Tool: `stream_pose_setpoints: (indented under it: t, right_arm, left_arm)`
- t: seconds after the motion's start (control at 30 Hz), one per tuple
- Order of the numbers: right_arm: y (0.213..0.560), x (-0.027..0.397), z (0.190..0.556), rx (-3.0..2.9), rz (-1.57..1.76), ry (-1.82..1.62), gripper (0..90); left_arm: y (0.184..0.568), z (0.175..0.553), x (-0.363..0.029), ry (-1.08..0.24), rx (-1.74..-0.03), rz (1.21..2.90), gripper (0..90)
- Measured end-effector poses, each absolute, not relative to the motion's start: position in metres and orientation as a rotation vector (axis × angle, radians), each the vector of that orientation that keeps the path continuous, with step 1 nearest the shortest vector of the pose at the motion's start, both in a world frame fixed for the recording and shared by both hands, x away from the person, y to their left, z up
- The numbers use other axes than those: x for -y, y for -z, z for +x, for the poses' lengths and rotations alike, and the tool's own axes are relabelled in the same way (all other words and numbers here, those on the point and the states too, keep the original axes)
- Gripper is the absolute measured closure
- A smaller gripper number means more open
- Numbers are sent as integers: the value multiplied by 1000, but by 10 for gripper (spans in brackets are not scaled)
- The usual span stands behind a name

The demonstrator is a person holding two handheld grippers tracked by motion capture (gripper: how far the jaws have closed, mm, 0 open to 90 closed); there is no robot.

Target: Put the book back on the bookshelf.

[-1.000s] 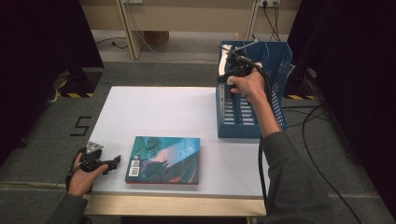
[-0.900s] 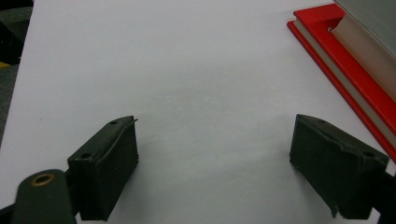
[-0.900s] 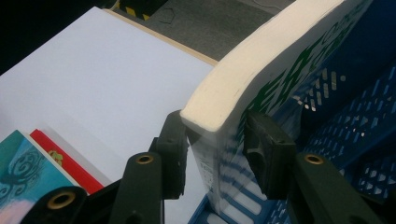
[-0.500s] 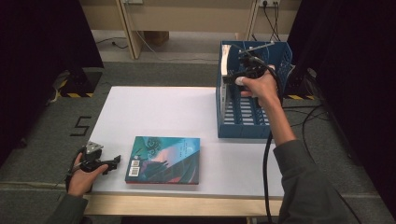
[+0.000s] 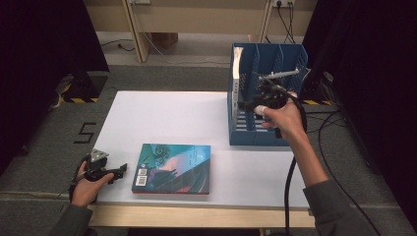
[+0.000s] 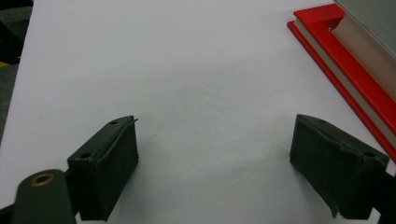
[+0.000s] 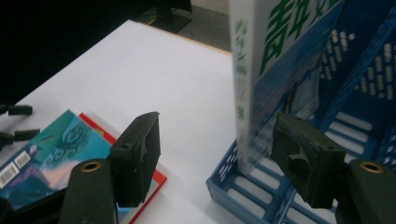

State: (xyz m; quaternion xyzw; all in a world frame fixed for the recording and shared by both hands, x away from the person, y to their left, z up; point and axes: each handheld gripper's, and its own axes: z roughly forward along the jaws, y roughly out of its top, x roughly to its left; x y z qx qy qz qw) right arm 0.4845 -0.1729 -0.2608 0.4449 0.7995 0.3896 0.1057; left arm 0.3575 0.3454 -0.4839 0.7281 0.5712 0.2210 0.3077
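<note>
Backing off the rack (image 5: 268, 129), the right tongs (image 7: 217, 158) have just been opening and left the upright book (image 7: 261, 70) standing; left tongs (image 6: 215, 163) rest apart by the flat book (image 5: 172, 168), likely next.

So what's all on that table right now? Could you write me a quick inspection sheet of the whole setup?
Surface: white table, bare apart from the items below.
Job's things: one book stands upright in the leftmost slot of the blue file rack; a second book lies flat near the front edge.
Clutter: nothing seen.
Grippers: right gripper at the rack, beside the upright book; its jaws have just been opening, gripping nothing. Left gripper rests open on the table, left of the flat book.
Cables: a black cable trails from the right gripper; more lie on the floor at the right.
Surroundings: grey carpet, dark curtains, wooden frame behind.
</note>
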Motion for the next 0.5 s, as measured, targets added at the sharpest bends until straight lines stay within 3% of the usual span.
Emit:
stream_pose_setpoints:
  t: [0.5]
  right_arm:
    - [310,164,452,-2386,1303,-1224,290]
  left_arm:
    - [484,358,-346,-581,-1509,1925,141]
